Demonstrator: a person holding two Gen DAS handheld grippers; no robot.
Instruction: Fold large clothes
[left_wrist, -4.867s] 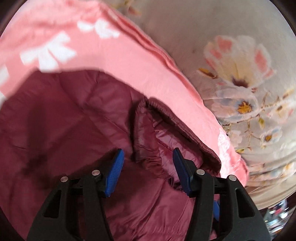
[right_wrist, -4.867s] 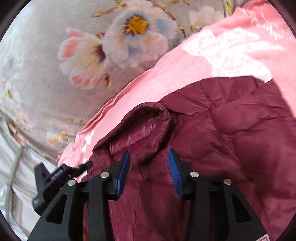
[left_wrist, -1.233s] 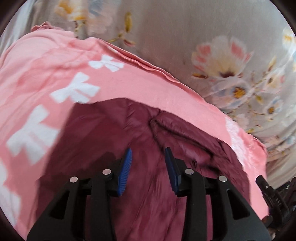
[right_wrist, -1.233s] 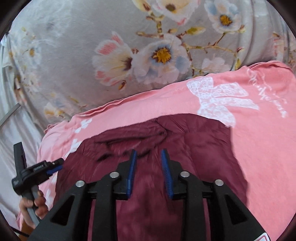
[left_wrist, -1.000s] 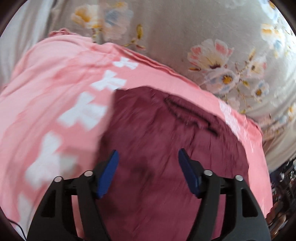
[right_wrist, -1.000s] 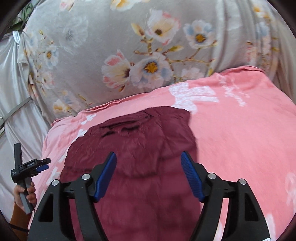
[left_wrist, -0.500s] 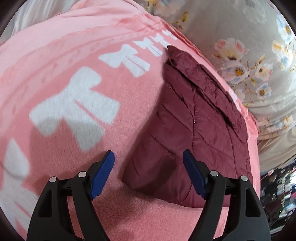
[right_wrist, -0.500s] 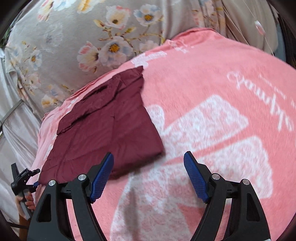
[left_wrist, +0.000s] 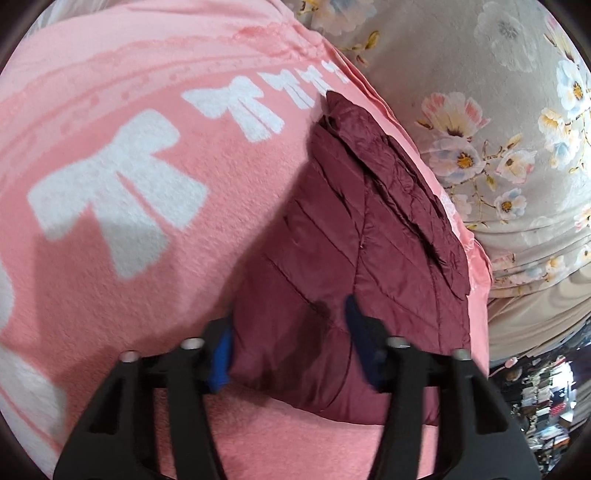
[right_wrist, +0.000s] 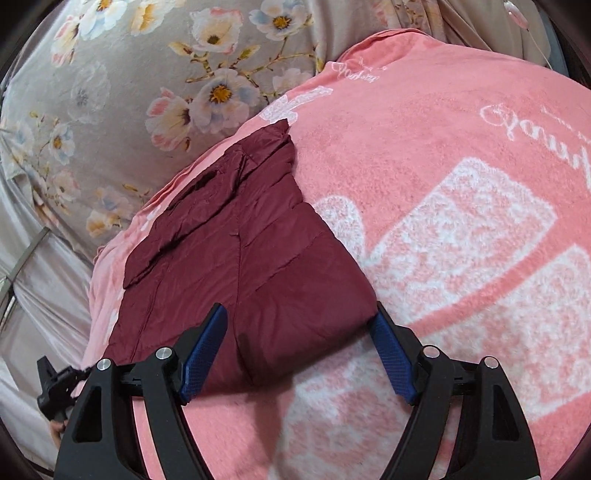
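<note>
Both grippers at the near corners of a folded jacket

A pink fleece blanket with white bows (left_wrist: 110, 258) fills both frames; the folded maroon quilted jacket (right_wrist: 240, 258) lies at centre. The left gripper (left_wrist: 288, 343) has just been closing onto the jacket's lower corner, pinching it; the right gripper (right_wrist: 295, 354) stands wide around the other corner.

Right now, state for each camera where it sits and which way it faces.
Left wrist: on the left tongs, angled down at the maroon jacket's near corner, pads pinching it; own black arms show.
Right wrist: on the right tongs, angled down, jaws open astride the other corner; left tongs visible at far left.
Shared: jacket, pink blanket, floral sheet.
</note>
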